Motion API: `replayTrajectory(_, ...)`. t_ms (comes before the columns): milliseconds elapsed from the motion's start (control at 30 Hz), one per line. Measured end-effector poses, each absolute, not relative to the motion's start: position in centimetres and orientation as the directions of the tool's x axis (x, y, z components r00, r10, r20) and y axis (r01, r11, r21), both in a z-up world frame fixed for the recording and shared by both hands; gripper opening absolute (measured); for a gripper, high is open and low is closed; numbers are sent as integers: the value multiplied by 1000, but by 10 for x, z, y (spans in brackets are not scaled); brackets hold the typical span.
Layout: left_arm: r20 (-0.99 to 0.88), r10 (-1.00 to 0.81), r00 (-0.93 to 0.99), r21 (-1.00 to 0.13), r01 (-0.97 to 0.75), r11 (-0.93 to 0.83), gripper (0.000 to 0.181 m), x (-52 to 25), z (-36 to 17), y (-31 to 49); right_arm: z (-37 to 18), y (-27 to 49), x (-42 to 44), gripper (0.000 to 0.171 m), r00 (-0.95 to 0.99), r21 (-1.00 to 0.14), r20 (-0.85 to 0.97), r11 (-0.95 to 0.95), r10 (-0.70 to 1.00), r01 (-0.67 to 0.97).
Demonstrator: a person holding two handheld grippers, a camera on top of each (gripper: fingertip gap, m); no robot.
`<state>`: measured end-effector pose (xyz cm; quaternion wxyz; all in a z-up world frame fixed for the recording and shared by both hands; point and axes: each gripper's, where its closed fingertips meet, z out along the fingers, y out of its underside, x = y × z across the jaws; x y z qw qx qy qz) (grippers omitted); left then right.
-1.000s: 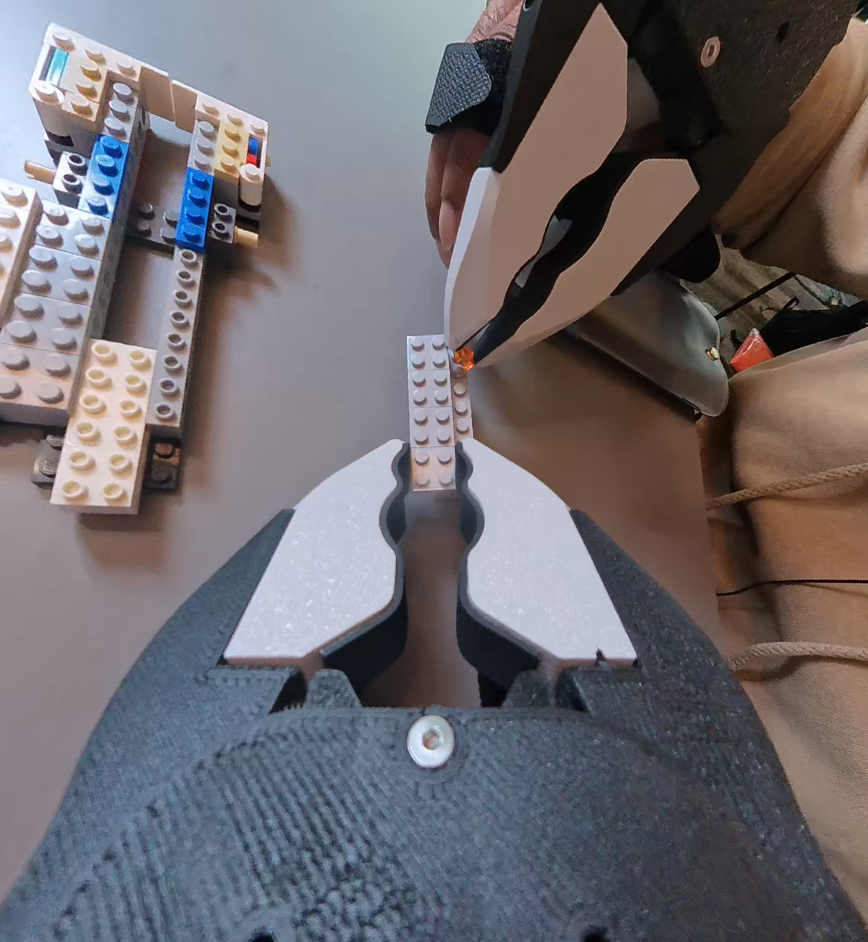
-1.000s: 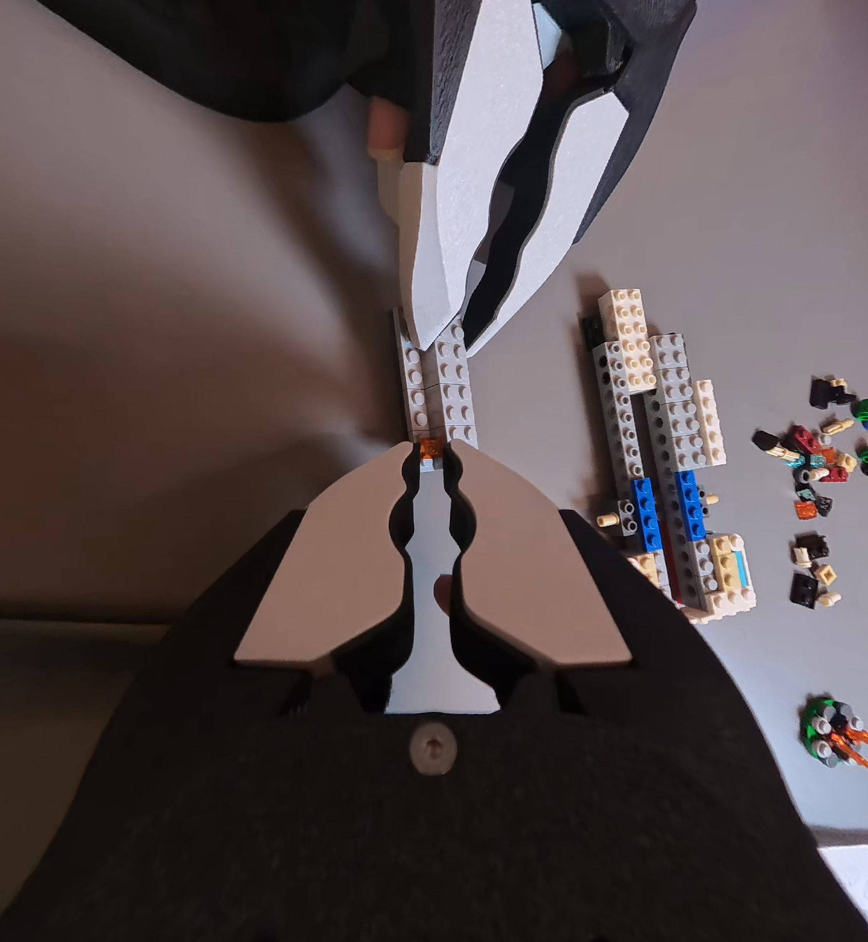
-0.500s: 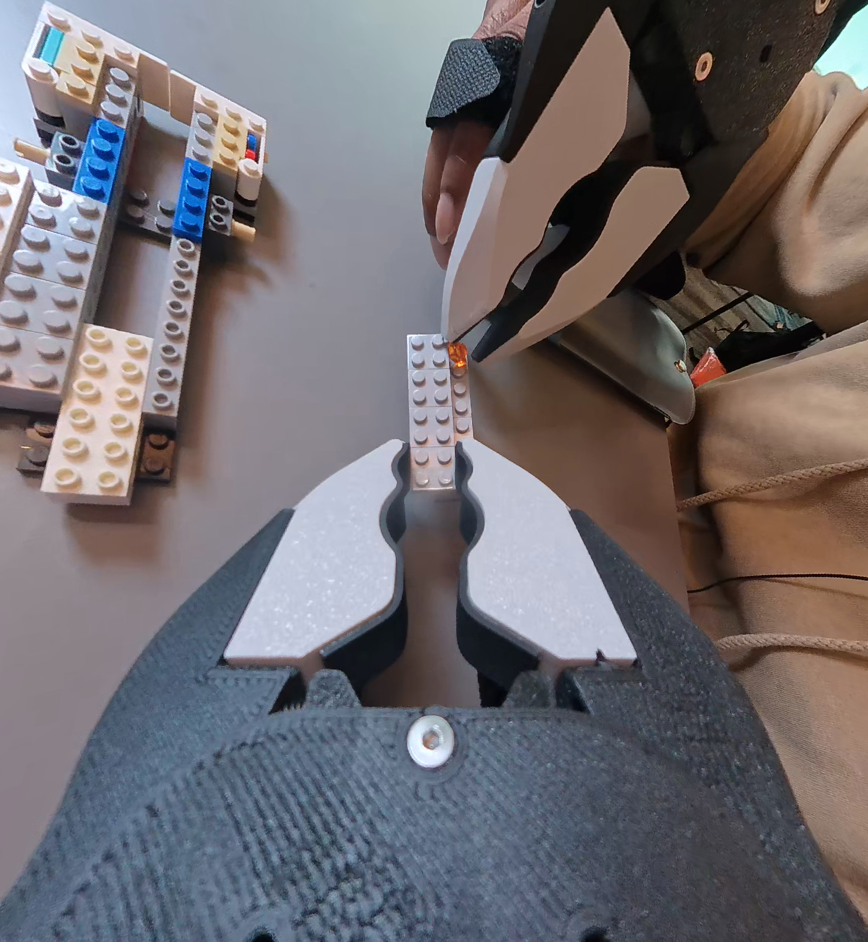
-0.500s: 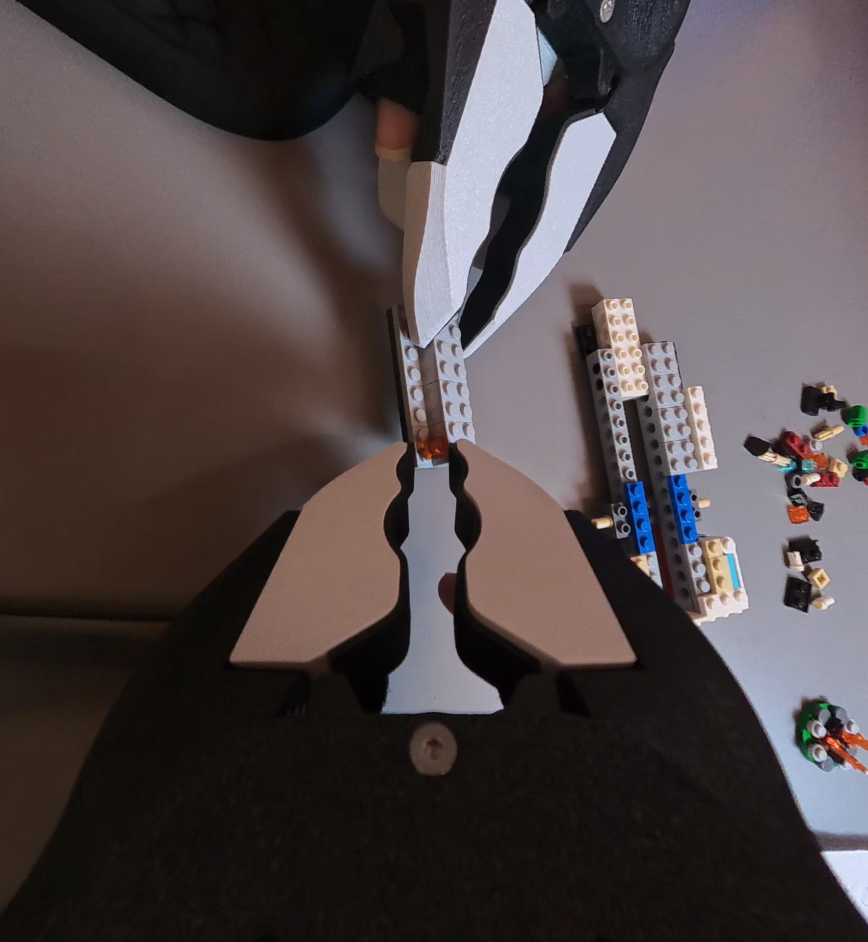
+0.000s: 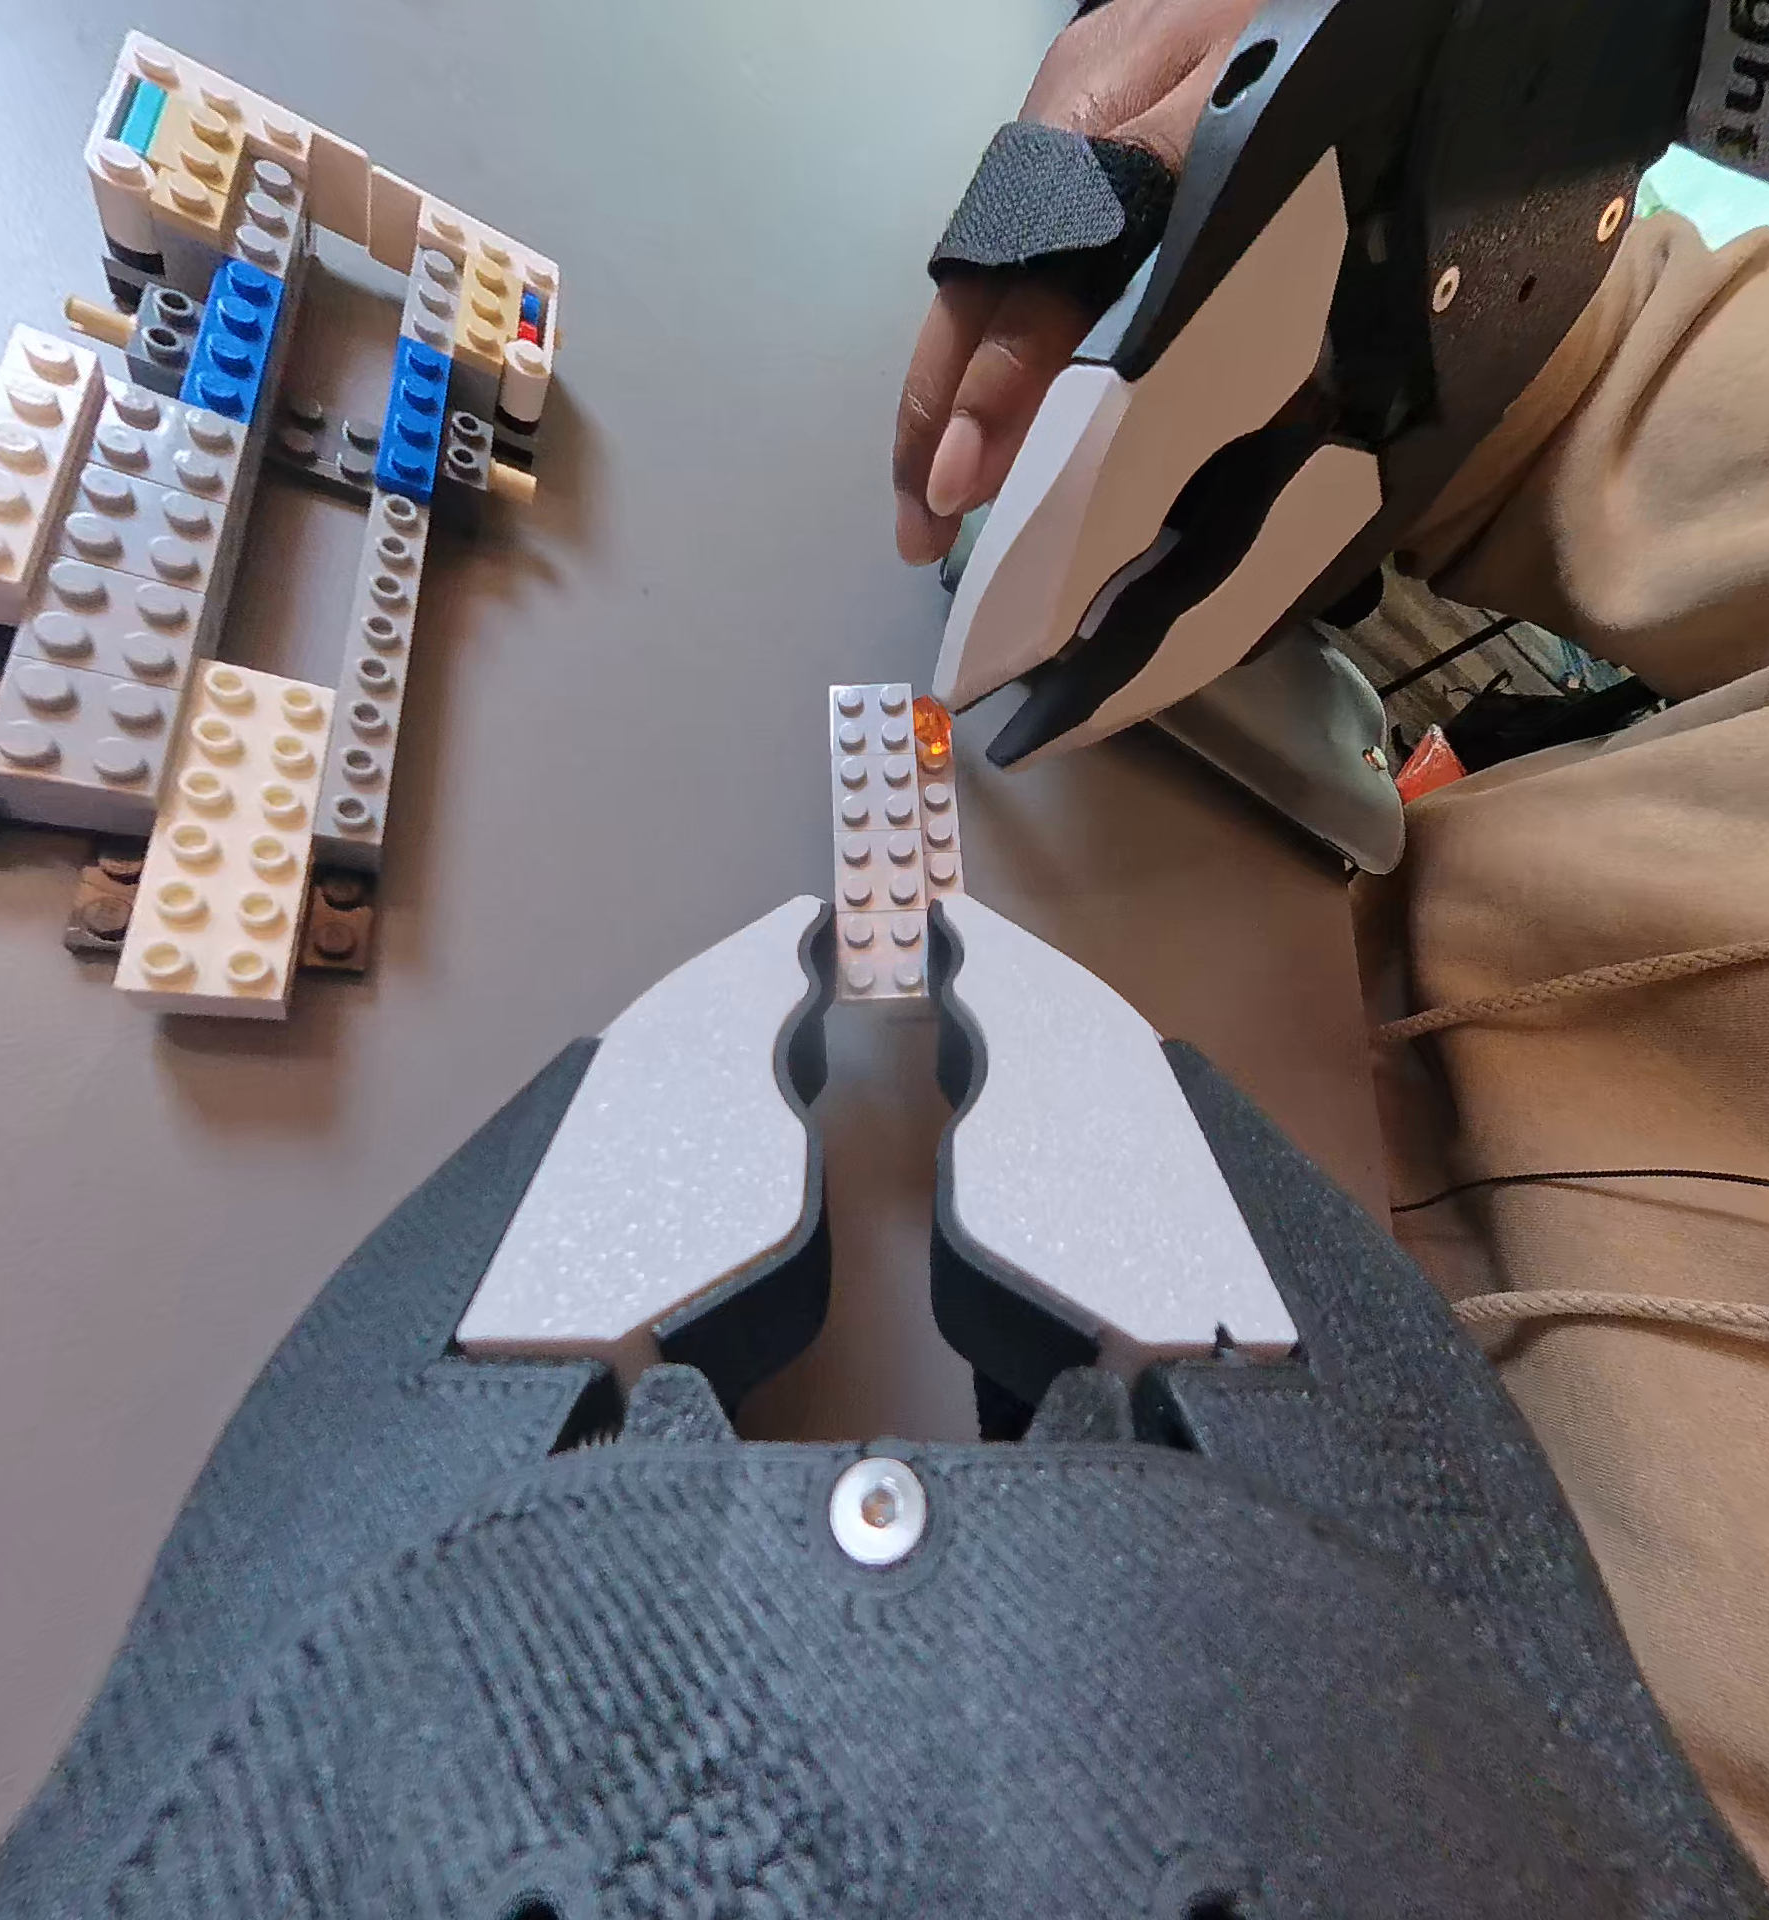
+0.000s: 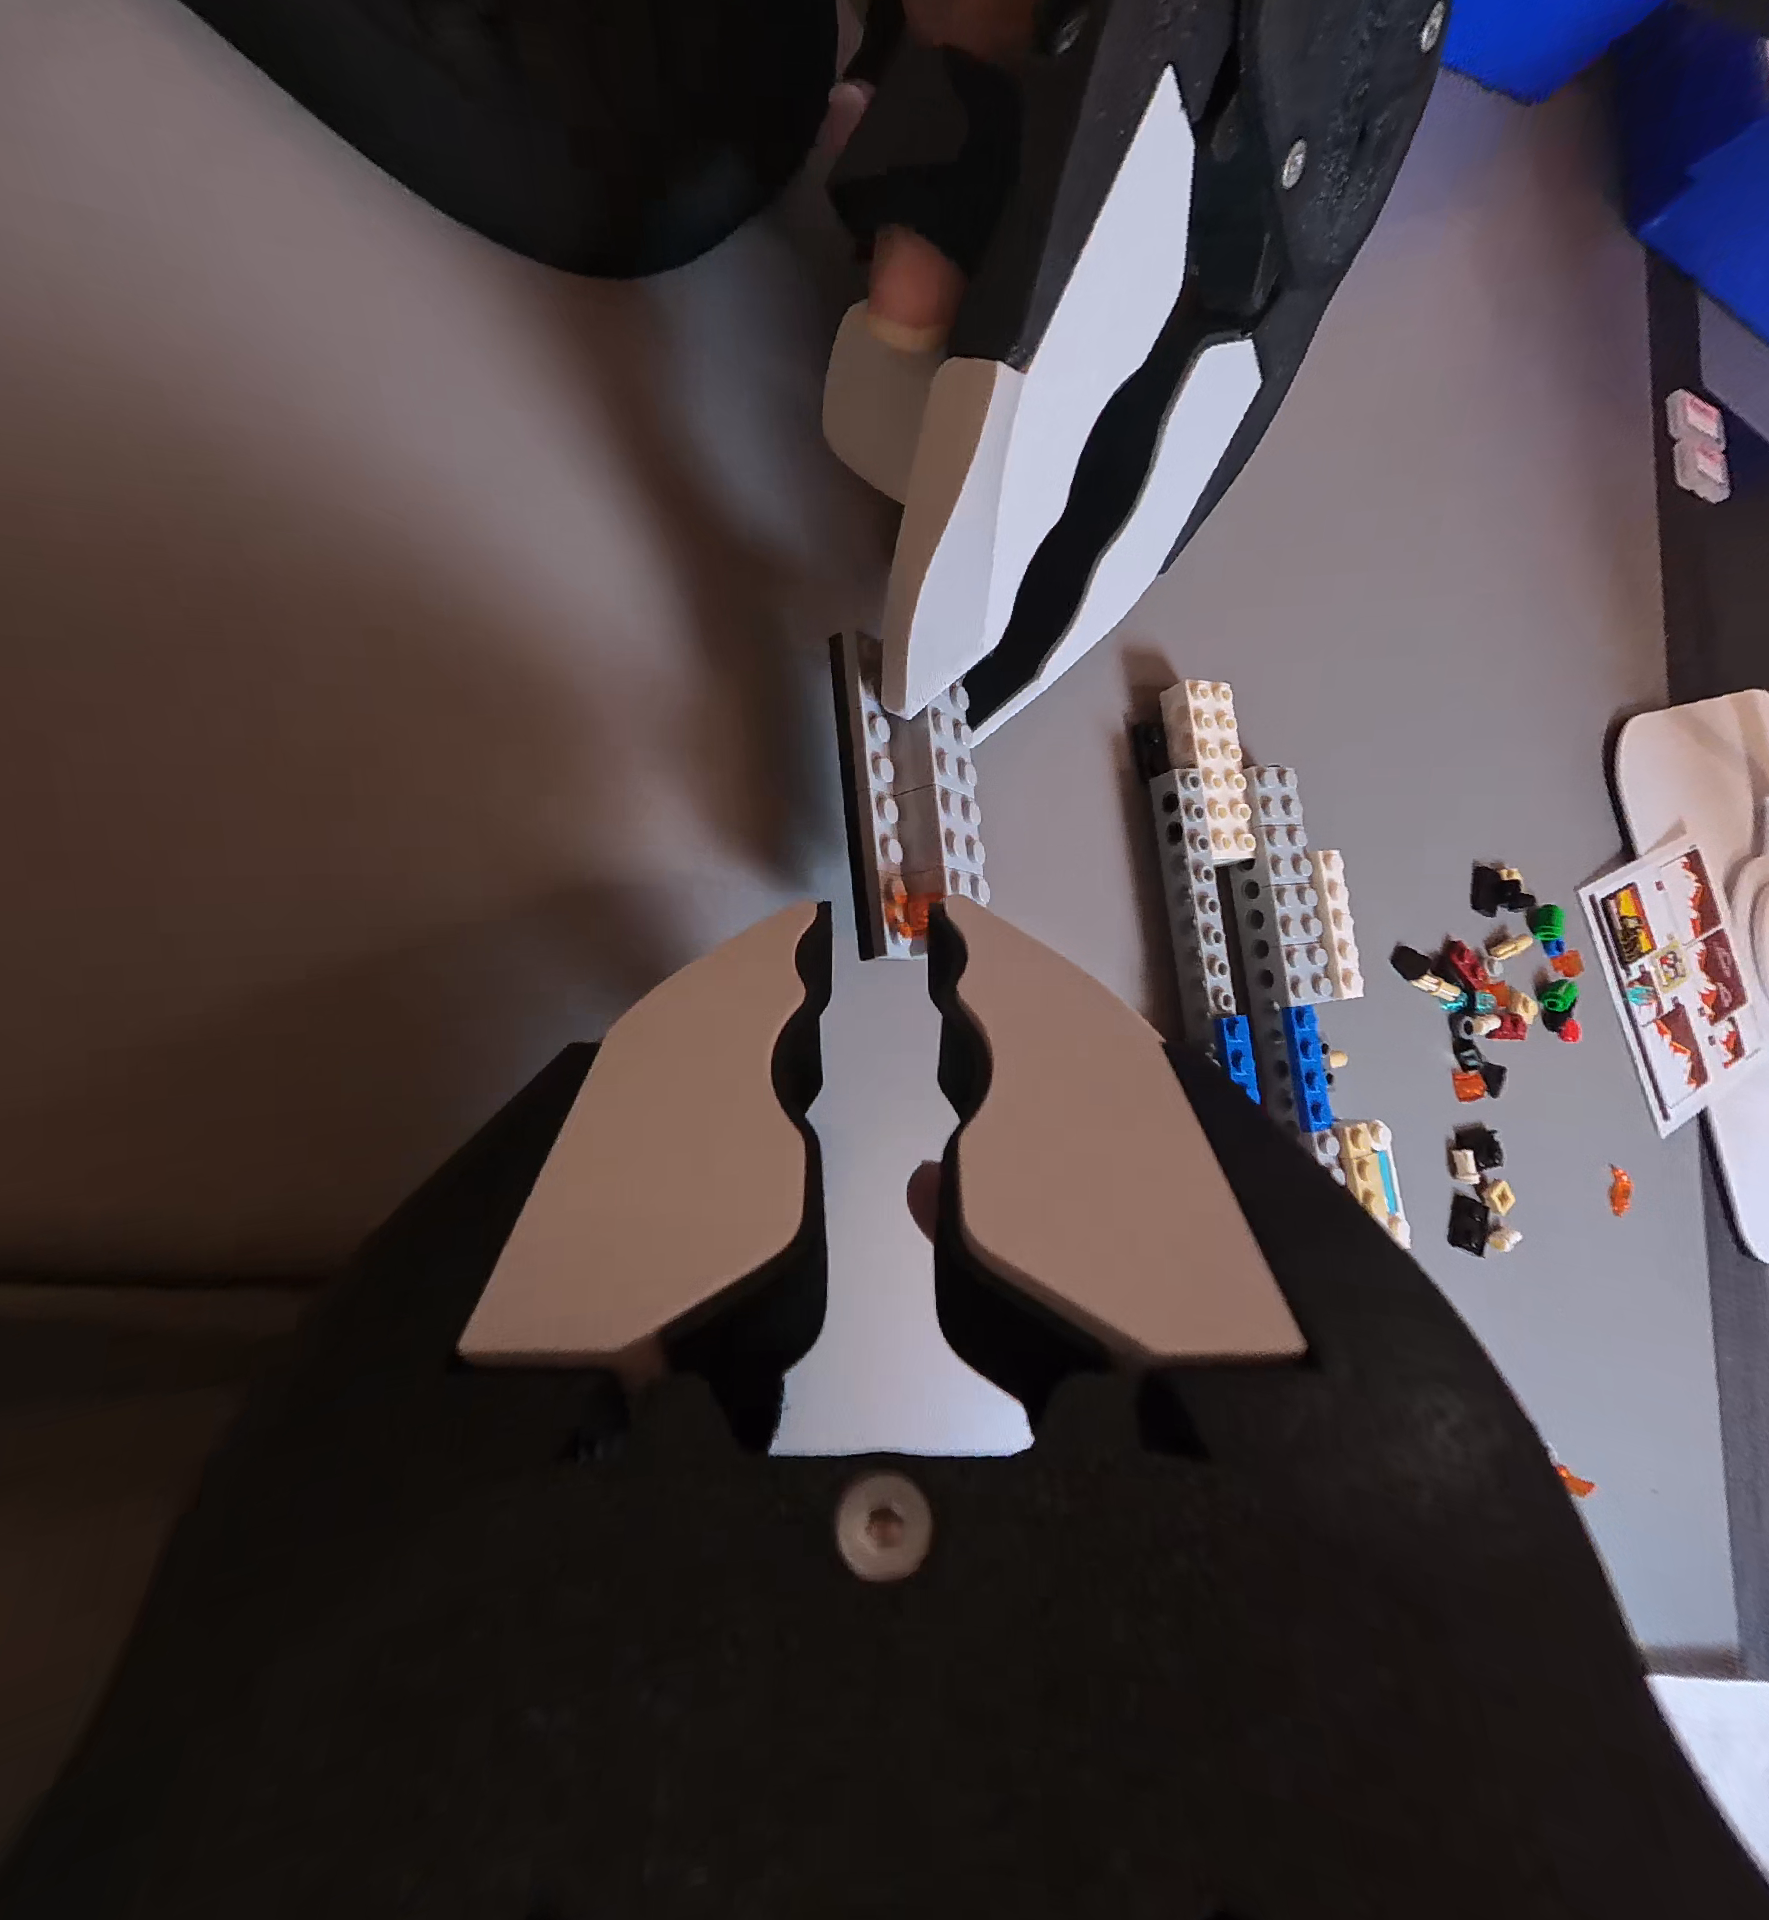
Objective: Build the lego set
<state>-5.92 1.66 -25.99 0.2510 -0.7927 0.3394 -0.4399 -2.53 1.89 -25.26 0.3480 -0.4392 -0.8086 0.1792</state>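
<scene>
My left gripper (image 5: pixel 882 935) is shut on the near end of a long grey lego strip (image 5: pixel 885 810) and holds it above the dark table. A small clear orange piece (image 5: pixel 930 727) sits on the strip's far right corner. My right gripper (image 5: pixel 973 722) is just right of that piece, its jaws slightly apart and holding nothing. In the right wrist view the right gripper (image 6: pixel 880 920) is open, with the strip's (image 6: pixel 953 790) orange-tipped end (image 6: pixel 909 914) at its tips. The left gripper (image 6: pixel 937 696) clamps the far end there.
The larger grey, tan and blue lego build (image 5: pixel 184 582) lies on the table at left and shows in the right wrist view (image 6: pixel 1264 914). Several small loose pieces (image 6: pixel 1493 987) lie beyond it, beside a printed sheet (image 6: pixel 1680 987) on a white board (image 6: pixel 1711 748). A person's tan hoodie (image 5: pixel 1638 935) fills the right. About 4 cm separates my left fingertips from my right.
My right gripper has opened and drawn slightly back from the orange piece, which stays on the strip. The left gripper still holds the strip.
</scene>
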Motion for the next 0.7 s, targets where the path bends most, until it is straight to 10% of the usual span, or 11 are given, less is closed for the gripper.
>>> replayTrajectory(700, 540, -754, 375, -700, -297, -649, 17, -61, -257, 18, -247, 18, -28, 13, -341, -656, 368, 501, 865, 565)
